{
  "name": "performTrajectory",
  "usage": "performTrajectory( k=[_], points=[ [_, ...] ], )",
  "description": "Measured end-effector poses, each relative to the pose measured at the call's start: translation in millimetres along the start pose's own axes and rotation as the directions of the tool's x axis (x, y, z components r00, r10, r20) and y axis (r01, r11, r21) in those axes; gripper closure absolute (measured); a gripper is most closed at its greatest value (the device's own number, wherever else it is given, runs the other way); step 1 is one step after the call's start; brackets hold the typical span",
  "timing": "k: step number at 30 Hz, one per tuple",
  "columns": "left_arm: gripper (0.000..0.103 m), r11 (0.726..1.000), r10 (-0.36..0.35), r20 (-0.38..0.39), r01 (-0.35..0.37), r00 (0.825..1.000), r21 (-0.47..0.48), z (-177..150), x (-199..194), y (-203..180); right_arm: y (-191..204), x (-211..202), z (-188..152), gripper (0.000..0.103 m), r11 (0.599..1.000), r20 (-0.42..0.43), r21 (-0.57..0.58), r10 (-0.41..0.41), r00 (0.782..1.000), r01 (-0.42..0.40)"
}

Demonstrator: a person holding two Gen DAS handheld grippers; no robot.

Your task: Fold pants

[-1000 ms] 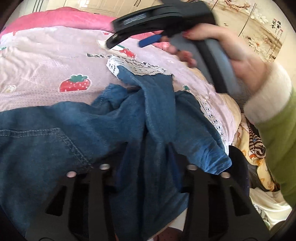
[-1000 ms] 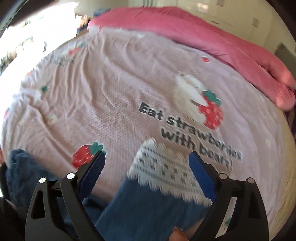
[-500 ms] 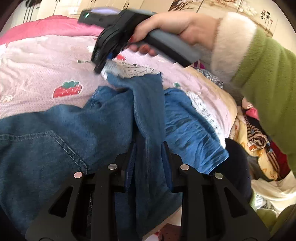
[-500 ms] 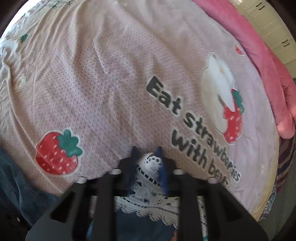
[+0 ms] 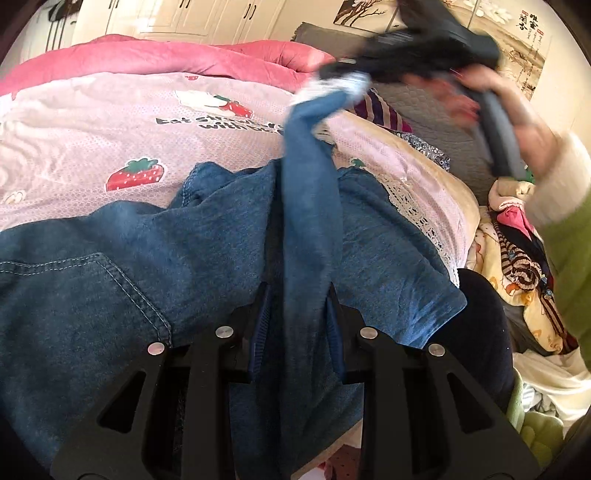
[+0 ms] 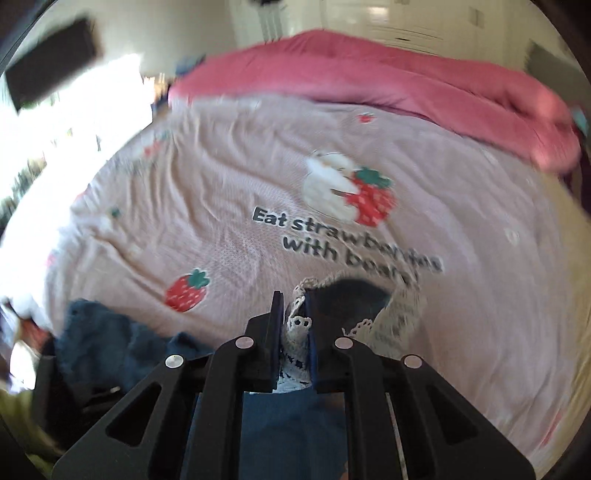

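Blue denim pants [image 5: 110,280] with white lace hems lie crumpled on the pink strawberry bedspread [image 5: 92,147]. My left gripper [image 5: 295,321] is shut on one pant leg, which runs taut up and away from it. My right gripper [image 6: 293,317] is shut on that leg's lace hem [image 6: 295,332] and holds it lifted above the bed. It also shows in the left wrist view [image 5: 343,79], blurred, at the top right. The second leg's lace hem [image 5: 413,214] lies on the bed's right side.
A rolled pink duvet [image 5: 166,59] lies along the far edge of the bed. A pile of clothes and patterned fabric [image 5: 517,266] sits off the bed's right side. Wardrobe doors [image 5: 207,18] stand behind the bed.
My right gripper closed on the lace hem and lifted it up and to the right, pulling the leg taut. My left gripper closed on the same leg.
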State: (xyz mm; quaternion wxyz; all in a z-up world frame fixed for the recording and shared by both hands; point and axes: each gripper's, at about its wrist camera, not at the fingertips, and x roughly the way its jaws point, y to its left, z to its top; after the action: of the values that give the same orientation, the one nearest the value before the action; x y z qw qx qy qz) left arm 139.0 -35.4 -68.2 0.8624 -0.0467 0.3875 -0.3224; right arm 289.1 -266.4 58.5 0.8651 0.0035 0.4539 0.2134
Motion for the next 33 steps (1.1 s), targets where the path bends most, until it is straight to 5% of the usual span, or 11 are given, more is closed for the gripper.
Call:
performTrajectory(
  k=[5, 13, 18, 24, 26, 29, 33],
  points=[
    [0.082, 0.999, 0.018, 0.001, -0.018, 1.0, 0.038, -1.6, 1.8, -9.0, -39.2, -39.0, -71.5, 0.092, 0.993, 0.033, 0.11, 0.025, 0.999, -0.028],
    [0.082, 0.996, 0.055, -0.006, -0.055, 0.998, 0.065, 1.3, 2.0, -17.1, -73.7, -40.9, -161.7, 0.089, 0.969, -0.012, 0.227, 0.104, 0.994, -0.099],
    [0.068, 0.991, 0.081, -0.001, -0.08, 0.997, 0.103, 0.1, -5.6, -22.7, -72.3, -46.9, -187.7, 0.069, 0.962, 0.009, 0.226, 0.154, 0.988, -0.152],
    [0.067, 0.985, 0.103, -0.036, -0.097, 0.994, 0.146, -1.6, -0.4, -32.2, -69.6, -47.9, -196.8, 0.074, 0.967, 0.021, 0.201, 0.158, 0.987, -0.159],
    [0.077, 0.978, 0.136, -0.061, -0.124, 0.989, 0.169, -3.9, 6.7, -34.8, -69.4, -49.4, -197.4, 0.088, 0.971, 0.017, 0.188, 0.148, 0.989, -0.149],
    [0.101, 0.97, 0.168, -0.069, -0.152, 0.983, 0.188, -2.4, 7.4, -32.1, -73.0, -53.6, -195.5, 0.092, 0.971, 0.024, 0.19, 0.145, 0.989, -0.147],
    [0.103, 0.969, 0.184, -0.066, -0.169, 0.981, 0.181, 3.7, -8.0, -22.7, -80.1, -64.9, -193.7, 0.094, 0.971, 0.048, 0.197, 0.129, 0.991, -0.136]
  ],
)
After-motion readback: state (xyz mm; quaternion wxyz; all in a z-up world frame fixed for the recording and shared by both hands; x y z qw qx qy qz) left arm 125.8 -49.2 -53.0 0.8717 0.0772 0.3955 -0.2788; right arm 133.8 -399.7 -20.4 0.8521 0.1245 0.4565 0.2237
